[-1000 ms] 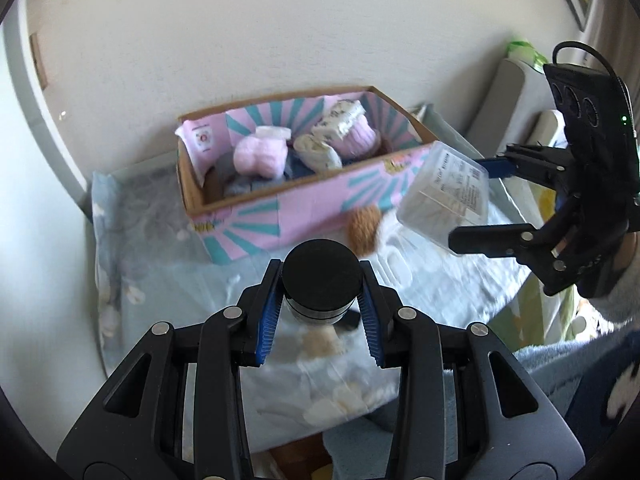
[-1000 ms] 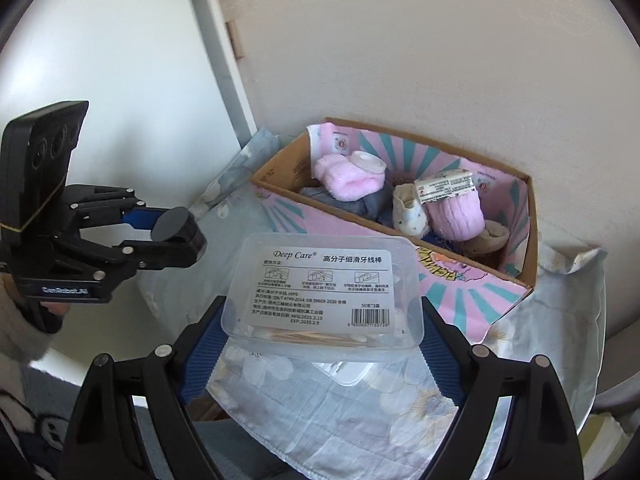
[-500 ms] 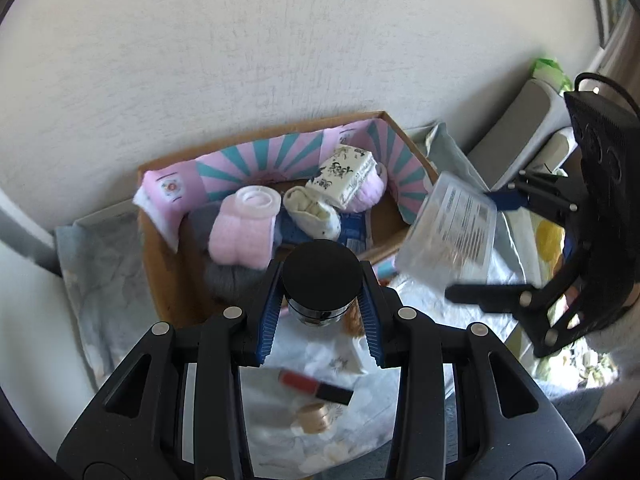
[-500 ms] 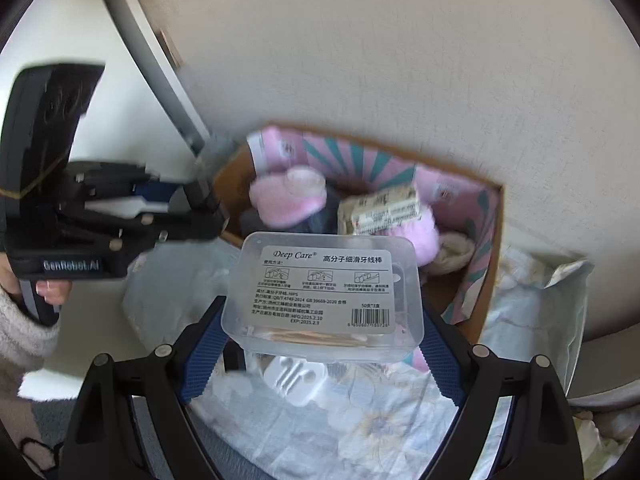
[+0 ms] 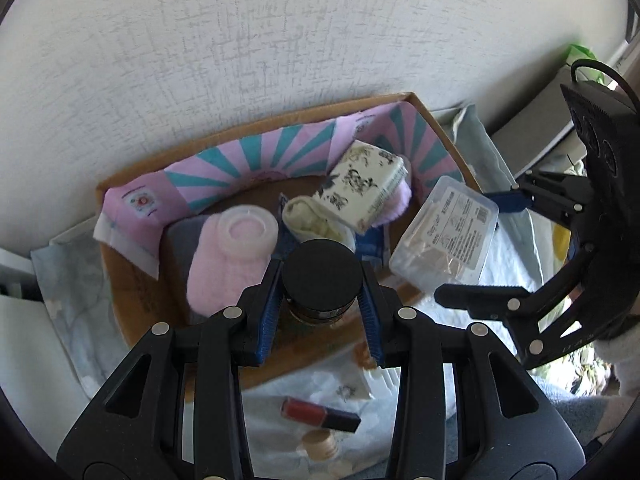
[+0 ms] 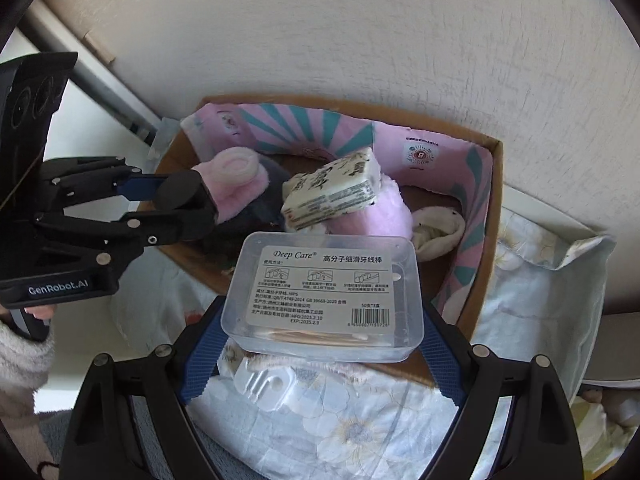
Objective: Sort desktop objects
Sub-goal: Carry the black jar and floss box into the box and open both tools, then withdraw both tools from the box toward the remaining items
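My left gripper (image 5: 320, 284) is shut on a small jar with a black lid (image 5: 320, 274) and holds it over the near edge of the cardboard box (image 5: 264, 120). It also shows in the right wrist view (image 6: 176, 200), over the box's left side. My right gripper (image 6: 320, 344) is shut on a clear plastic floss-pick box (image 6: 332, 292) above the box's near wall; it shows in the left wrist view (image 5: 446, 236) at the box's right end. The cardboard box (image 6: 494, 184) has a pink and teal lining and holds pink socks (image 5: 224, 268) and a printed tissue pack (image 5: 362, 184).
The box sits on a floral cloth (image 6: 360, 424) against a white wall. A red lipstick (image 5: 320, 412) and a small tan cap (image 5: 320, 442) lie on the cloth in front of the box. A clear plastic tray (image 6: 264, 384) lies below the floss box.
Both grippers have moved forward and over the cardboard box with their loads still held. The box now fills more of both views.
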Tool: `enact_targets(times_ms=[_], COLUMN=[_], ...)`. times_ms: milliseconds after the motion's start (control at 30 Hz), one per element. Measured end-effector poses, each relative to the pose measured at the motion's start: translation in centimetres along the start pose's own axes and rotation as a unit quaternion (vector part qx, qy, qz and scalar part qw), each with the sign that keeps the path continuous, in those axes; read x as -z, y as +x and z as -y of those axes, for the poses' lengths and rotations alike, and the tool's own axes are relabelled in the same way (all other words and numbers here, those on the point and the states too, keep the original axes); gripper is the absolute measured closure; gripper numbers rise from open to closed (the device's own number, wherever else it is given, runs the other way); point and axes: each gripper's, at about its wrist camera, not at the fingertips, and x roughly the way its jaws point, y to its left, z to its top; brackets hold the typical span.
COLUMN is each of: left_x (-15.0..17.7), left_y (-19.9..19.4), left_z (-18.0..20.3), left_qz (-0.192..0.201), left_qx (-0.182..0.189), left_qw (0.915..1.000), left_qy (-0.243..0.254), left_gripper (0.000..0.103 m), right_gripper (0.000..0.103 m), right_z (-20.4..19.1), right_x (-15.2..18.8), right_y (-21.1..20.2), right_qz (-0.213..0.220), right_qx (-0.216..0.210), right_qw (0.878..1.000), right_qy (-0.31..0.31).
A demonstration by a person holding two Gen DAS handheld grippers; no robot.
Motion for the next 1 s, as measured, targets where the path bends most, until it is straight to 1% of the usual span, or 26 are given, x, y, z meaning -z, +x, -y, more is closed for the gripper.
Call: enact_targets(times_ms=[133, 267, 333, 400, 433, 467, 500, 533, 567, 600, 633, 667, 733, 833, 900, 1000], left_x=[-0.8, -1.1, -1.1, -1.3, -1.5, -1.5, -1.6, -1.8, -1.8, -1.8, -1.9, -1.9, -1.9, -1.7, -1.5, -1.3], left_y=[1.3, 1.9, 2.0, 2.1, 2.2, 2.3, 2.3, 2.2, 1.9, 1.7, 1.6, 1.4, 1.1, 0.5, 0.1, -0.7], left_z=[-0.5, -0.6, -0.5, -0.5, -0.5, -0.5, -0.5, -0.6, -0.7, -0.9, -1.1, -1.3, -1.5, -1.5, -1.4, -1.2], left_qz=[-0.01, -0.016, -0.019, -0.022, -0.028, -0.03, -0.032, -0.031, -0.02, -0.014, -0.012, -0.011, -0.003, 0.005, 0.012, 0.019], left_qx=[-0.002, -0.005, -0.012, -0.026, -0.034, -0.041, -0.048, -0.053, -0.056, -0.054, -0.051, -0.049, -0.052, -0.059, -0.06, -0.06], left_qw=[0.9999, 0.9999, 0.9997, 0.9994, 0.999, 0.9987, 0.9984, 0.9981, 0.9982, 0.9984, 0.9985, 0.9986, 0.9985, 0.9981, 0.998, 0.9979], left_qy=[-0.007, -0.001, 0.004, 0.002, 0.0, -0.001, -0.002, -0.001, -0.005, -0.009, -0.015, -0.02, -0.021, -0.017, -0.013, -0.015], left_gripper=[0.07, 0.07, 0.07, 0.069, 0.065, 0.06, 0.029, 0.002, 0.0, 0.0, 0.0, 0.0, 0.0, 0.0, 0.0, 0.0], right_gripper=[0.016, 0.016, 0.016, 0.016, 0.016, 0.015, 0.015, 0.013, 0.005, 0.002, 0.001, 0.001, 0.001, 0.001, 0.001, 0.001], right_z=[0.3, 0.0, 0.0, 0.1, 0.1, 0.2, 0.3, 0.4, 0.4, 0.3, 0.3, 0.3, 0.6, 1.0, 1.2, 0.9], right_x=[-1.0, -1.7, -1.9, -2.0, -2.1, -2.0, -1.9, -1.8, -1.6, -1.4, -1.3, -1.2, -1.0, -0.8, -0.8, -0.6], right_y=[0.8, 1.3, 1.5, 1.7, 1.9, 2.1, 2.1, 2.1, 2.0, 1.8, 1.5, 1.2, 1.0, 0.4, 0.0, -0.9], right_qz=[-0.004, -0.01, -0.016, -0.024, -0.032, -0.039, -0.04, -0.037, -0.033, -0.022, -0.01, 0.0, 0.002, 0.012, 0.023, 0.045], right_qx=[-0.007, -0.007, -0.006, -0.002, -0.002, -0.002, 0.001, 0.006, 0.012, 0.019, 0.023, 0.026, 0.028, 0.018, 0.014, 0.02], right_qw=[1.0, 1.0, 1.0, 1.0, 0.999, 0.999, 0.999, 0.999, 0.999, 0.999, 0.999, 0.999, 0.999, 1.0, 1.0, 0.999], right_qy=[0.006, -0.006, -0.009, -0.01, -0.009, -0.008, -0.007, -0.006, -0.009, -0.016, -0.019, -0.022, -0.019, -0.002, 0.011, 0.013])
